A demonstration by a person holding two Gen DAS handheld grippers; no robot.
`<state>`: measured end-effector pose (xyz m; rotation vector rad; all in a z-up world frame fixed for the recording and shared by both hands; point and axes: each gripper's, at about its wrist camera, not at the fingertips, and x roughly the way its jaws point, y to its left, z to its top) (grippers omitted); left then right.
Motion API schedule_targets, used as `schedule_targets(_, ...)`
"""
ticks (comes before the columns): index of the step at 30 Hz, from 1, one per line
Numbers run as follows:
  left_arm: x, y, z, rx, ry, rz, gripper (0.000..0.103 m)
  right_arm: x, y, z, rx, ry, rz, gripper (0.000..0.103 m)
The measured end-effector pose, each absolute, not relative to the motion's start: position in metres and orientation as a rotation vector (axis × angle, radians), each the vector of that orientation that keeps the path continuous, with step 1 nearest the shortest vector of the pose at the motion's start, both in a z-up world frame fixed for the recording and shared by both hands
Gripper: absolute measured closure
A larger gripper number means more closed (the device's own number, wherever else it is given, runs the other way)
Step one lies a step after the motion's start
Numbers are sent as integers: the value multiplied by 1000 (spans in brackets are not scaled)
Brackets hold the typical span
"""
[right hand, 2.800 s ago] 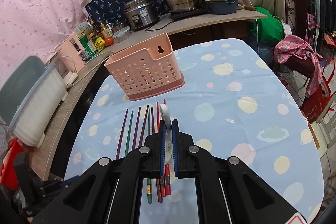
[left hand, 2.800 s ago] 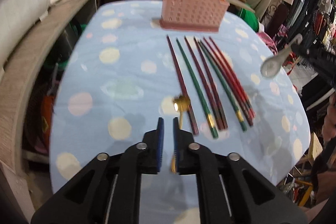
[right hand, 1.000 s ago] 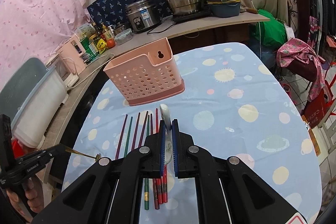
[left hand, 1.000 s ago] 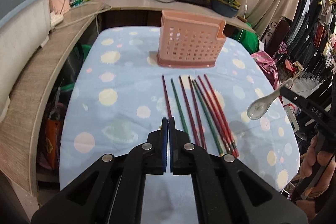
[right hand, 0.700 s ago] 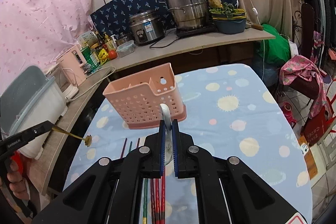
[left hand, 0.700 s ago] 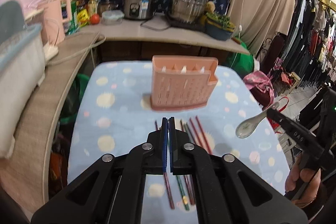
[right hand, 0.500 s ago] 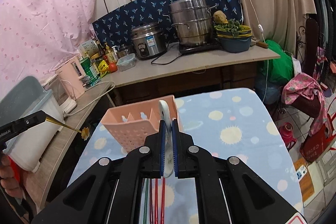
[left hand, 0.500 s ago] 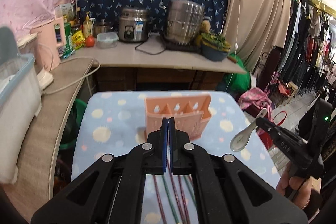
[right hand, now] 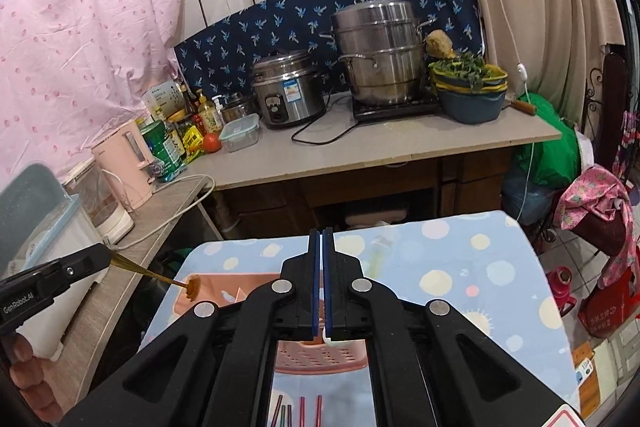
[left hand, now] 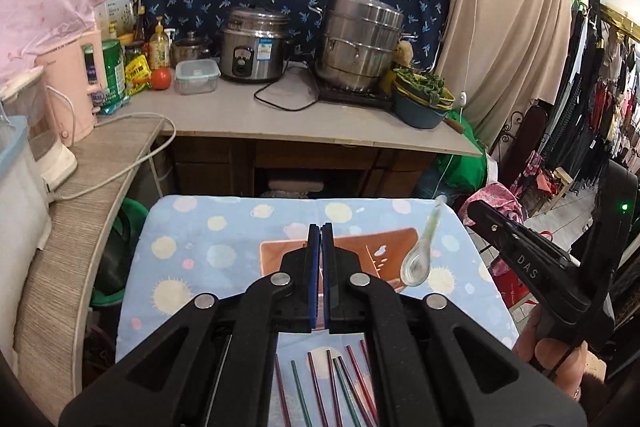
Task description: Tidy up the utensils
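Note:
A pink perforated basket (left hand: pixel 276 259) (right hand: pixel 224 285) stands on the blue spotted table (left hand: pixel 200 239). My left gripper (left hand: pixel 320 227) (right hand: pixel 105 255) is shut on a thin gold utensil (right hand: pixel 160 277), whose ornate end hangs over the basket's left part. My right gripper (right hand: pixel 320 231) (left hand: pixel 473 207) is just closing, and nothing shows between its pads. The white spoon (left hand: pixel 418 263) is blurred in the air just off its tip, bowl down, over the basket's right end. Several red and green chopsticks (left hand: pixel 320 387) (right hand: pixel 301 409) lie on the table in front of the basket.
Behind the table runs a counter with a rice cooker (left hand: pixel 252 51), a steel steamer pot (left hand: pixel 360 43), a pink kettle (left hand: pixel 76 83) and bottles. Clothes hang at the right (left hand: pixel 600 107). A person's hand (left hand: pixel 556 355) holds the right gripper.
Both grippers rose and went forward from over the chopsticks to above the basket. The white spoon no longer shows between the right gripper's pads and hangs steeper.

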<state>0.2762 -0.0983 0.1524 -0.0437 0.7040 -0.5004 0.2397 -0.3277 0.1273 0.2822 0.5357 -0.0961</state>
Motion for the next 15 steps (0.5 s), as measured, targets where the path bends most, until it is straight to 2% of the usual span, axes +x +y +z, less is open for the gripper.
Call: schedule_targets(15,302,-104,108,-44,793,-471,102,212,-359,93,305,585,-172,101)
